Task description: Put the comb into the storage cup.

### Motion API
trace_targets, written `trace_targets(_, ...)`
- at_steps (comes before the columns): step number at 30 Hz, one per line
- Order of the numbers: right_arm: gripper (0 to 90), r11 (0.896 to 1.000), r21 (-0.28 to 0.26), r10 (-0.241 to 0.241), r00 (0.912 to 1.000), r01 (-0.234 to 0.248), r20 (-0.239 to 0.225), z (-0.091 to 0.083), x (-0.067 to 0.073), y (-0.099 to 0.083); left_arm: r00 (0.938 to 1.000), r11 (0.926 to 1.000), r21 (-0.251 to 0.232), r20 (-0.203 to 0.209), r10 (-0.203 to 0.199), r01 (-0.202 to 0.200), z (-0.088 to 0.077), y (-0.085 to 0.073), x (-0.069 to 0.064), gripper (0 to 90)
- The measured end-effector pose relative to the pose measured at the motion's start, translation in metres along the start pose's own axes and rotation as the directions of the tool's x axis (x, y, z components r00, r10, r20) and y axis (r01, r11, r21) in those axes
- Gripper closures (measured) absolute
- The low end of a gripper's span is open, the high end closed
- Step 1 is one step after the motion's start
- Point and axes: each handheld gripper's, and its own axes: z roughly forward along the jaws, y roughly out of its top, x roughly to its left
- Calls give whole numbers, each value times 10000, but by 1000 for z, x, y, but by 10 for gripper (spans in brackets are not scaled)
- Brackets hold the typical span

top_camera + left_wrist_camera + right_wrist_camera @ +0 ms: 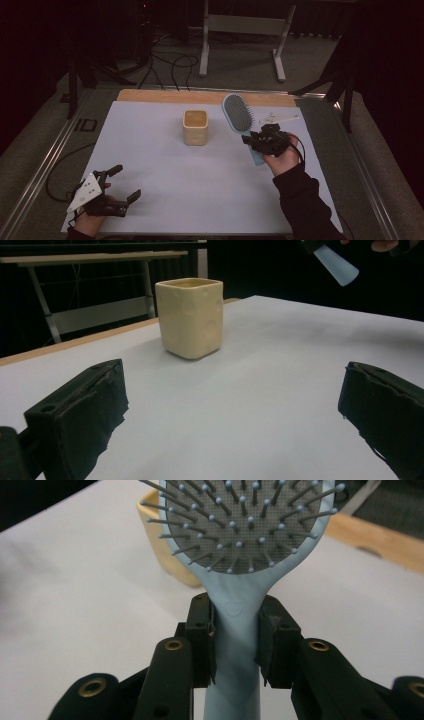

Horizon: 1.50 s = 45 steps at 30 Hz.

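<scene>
— Where's the hairbrush (239, 114) now?

— Off the sheet, I'd say, to the right of the cream cup (195, 127). The right gripper (235, 640) has its jaws clamped on the neck of the handle, just below the bristle pad, bristles facing up.

— Why grip it there?

— My guess: near the head it won't swing, and the handle end (336, 265) hangs free toward the person.

— And the other hand?

— The left gripper (122, 184) rests near the front-left corner, jaws spread wide, holding nothing, pointed at the cup.

— Room to move?

— Plenty. The white sheet (165, 170) is bare between them; the table's back edge lies near the brush head.
</scene>
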Motion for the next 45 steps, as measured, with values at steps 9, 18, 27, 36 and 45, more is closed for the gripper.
trace_targets(9, 712, 9968, -799, -85, 9996, 64, -265, 7, 7, 15, 10000, 10000, -20, -9, 4, -4, 0, 0, 0, 0)
trace_targets(18, 712, 9915, -1302, -78, 9987, 10, -510, 15, 14, 32, 10000, 10000, -48, -15, -11, 11, 0, 0, 0, 0)
trace_targets(27, 712, 9823, -1871, -55, 9983, -56, -585, 30, 20, 49, 10000, 9999, -97, -9, -51, 51, -1, 0, 0, 0)
trace_targets(36, 712, 9745, -2246, -129, 9988, 22, -462, 46, 26, 59, 10000, 9999, -111, 8, -70, 70, -1, 0, 1, 0)
trace_targets(45, 712, 9636, -2673, -167, 9988, 38, -460, 62, 30, 73, 10000, 9999, -121, 21, -84, 85, -1, 0, 1, 0)
